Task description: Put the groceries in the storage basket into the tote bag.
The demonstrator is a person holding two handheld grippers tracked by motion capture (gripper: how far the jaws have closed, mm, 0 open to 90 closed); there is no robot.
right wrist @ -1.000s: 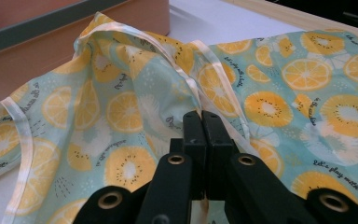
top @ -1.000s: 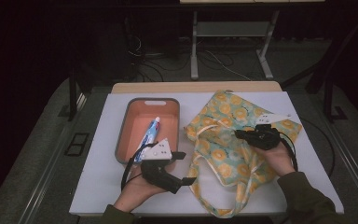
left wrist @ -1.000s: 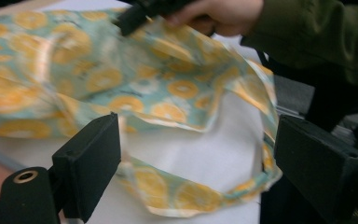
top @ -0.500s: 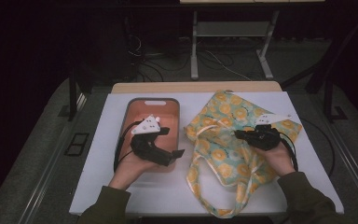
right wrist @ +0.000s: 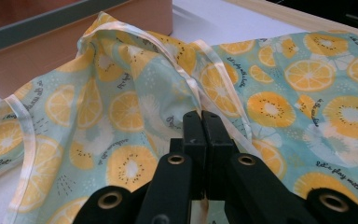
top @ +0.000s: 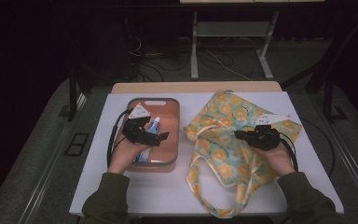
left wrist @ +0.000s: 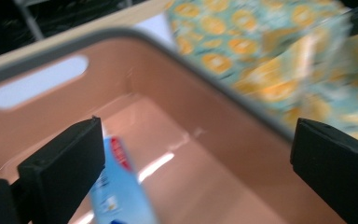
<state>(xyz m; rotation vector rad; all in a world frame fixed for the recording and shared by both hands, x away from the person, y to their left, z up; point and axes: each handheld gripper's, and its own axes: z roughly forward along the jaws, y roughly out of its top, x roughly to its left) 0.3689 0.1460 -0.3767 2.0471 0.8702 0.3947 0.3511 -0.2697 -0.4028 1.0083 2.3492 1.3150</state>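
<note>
Over the pink tray [top: 172,133] near the tabletop's [top: 284,186] far-left part, our left tool [top: 150,136] now hangs, where a second ago it sat nearer the front edge, short of the tray. Its jaws have just been opening and stand wide — nothing between them, though the blue tube [left wrist: 116,186] lies just past the left jaw in the left gripper view. That tube rests inside the tray, along its left side. Our right tool [top: 242,136] has stayed put over the tabletop's right half, jaws pressed together on a fold of the orange-print bag [right wrist: 135,107], as before. The bag sprawls flat from the far-right corner toward the front edge, its straps trailing forward. We count one tray, one tube, one bag, two tools.
</note>
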